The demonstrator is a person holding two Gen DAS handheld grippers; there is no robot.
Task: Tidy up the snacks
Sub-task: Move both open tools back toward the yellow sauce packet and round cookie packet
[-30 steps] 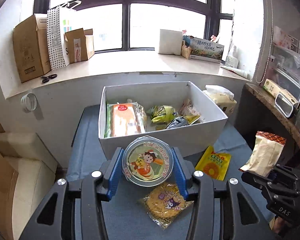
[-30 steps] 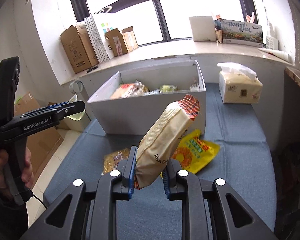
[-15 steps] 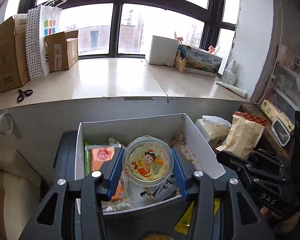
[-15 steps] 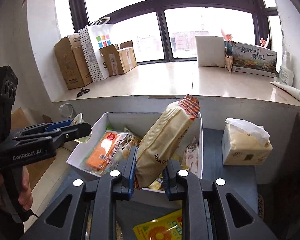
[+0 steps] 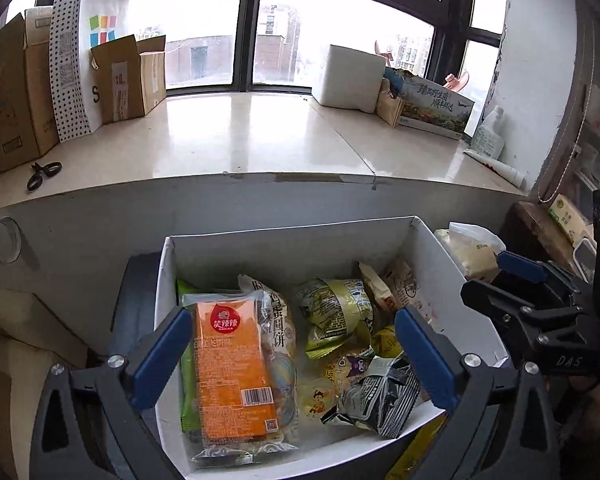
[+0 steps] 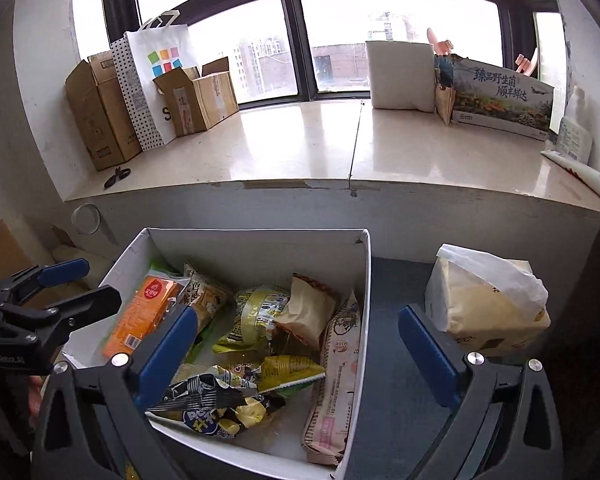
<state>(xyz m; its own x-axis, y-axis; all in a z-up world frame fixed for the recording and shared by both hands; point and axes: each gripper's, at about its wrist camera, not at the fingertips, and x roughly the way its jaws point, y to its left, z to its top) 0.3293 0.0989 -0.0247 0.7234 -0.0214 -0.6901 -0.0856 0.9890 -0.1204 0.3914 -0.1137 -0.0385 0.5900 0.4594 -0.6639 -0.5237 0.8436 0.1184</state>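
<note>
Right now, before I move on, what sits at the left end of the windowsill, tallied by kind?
Cardboard boxes: 2
Paper bags: 1
Scissors: 1
Total: 4

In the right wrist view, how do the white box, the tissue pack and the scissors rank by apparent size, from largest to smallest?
1. white box
2. tissue pack
3. scissors

The scissors lie farther away on the windowsill, so they look smaller than they really are.

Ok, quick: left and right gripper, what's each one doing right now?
Left gripper: jaws opening, holding nothing, over the white box.
Right gripper: jaws opening, holding nothing.
</note>
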